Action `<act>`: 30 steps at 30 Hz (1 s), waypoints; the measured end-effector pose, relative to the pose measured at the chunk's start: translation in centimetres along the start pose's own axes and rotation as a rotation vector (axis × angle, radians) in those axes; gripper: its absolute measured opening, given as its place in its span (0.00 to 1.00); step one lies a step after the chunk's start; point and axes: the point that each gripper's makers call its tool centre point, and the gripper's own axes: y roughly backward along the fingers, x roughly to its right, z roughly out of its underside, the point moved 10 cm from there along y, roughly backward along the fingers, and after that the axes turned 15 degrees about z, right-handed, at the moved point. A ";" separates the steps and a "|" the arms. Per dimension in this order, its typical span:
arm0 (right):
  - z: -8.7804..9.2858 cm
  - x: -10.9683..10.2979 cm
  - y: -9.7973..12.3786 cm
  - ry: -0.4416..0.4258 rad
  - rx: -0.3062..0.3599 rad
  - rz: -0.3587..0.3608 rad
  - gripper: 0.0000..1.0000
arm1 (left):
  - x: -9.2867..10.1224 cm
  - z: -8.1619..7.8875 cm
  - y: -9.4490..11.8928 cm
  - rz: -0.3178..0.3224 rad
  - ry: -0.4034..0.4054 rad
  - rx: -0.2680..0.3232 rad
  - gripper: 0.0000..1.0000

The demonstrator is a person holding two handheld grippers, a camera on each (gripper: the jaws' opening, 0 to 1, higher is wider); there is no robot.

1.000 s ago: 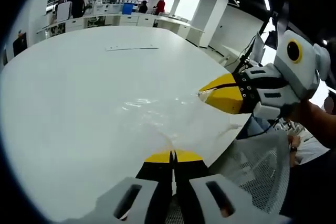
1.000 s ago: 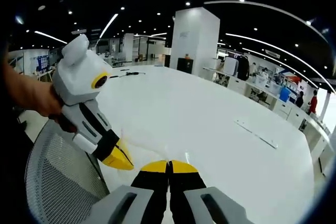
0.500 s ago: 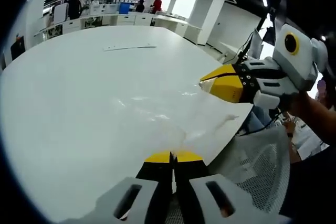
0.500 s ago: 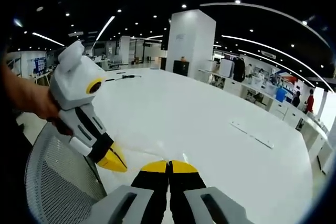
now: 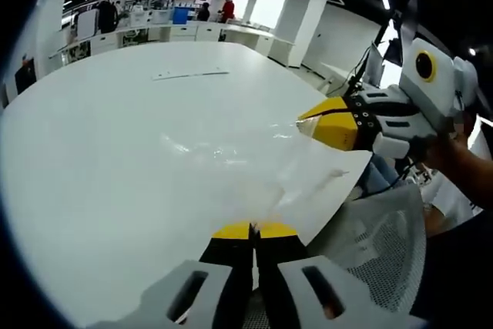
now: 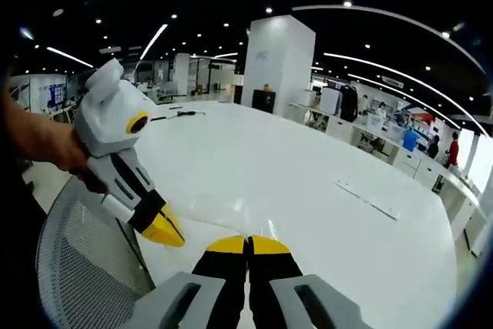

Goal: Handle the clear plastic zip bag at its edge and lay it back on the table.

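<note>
Over table (image 5: 92, 152), both grippers' jaws closed, pinching bag (image 5: 231, 163)

The left tongs (image 5: 253, 229) were closed on the clear zip bag (image 5: 231, 161) at the white tabletop's (image 5: 100, 129) near edge, while the right tongs (image 5: 302, 125) pinched its far corner.
</note>
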 end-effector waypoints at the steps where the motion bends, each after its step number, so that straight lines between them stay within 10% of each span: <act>1: 0.0 0.0 0.0 0.000 0.000 0.000 0.00 | -0.1 0.0 0.0 0.000 0.000 0.000 0.00; 30: -1.1 -0.1 -0.5 0.056 0.023 -0.012 0.00 | 0.4 -2.4 0.9 0.044 -0.113 0.081 0.07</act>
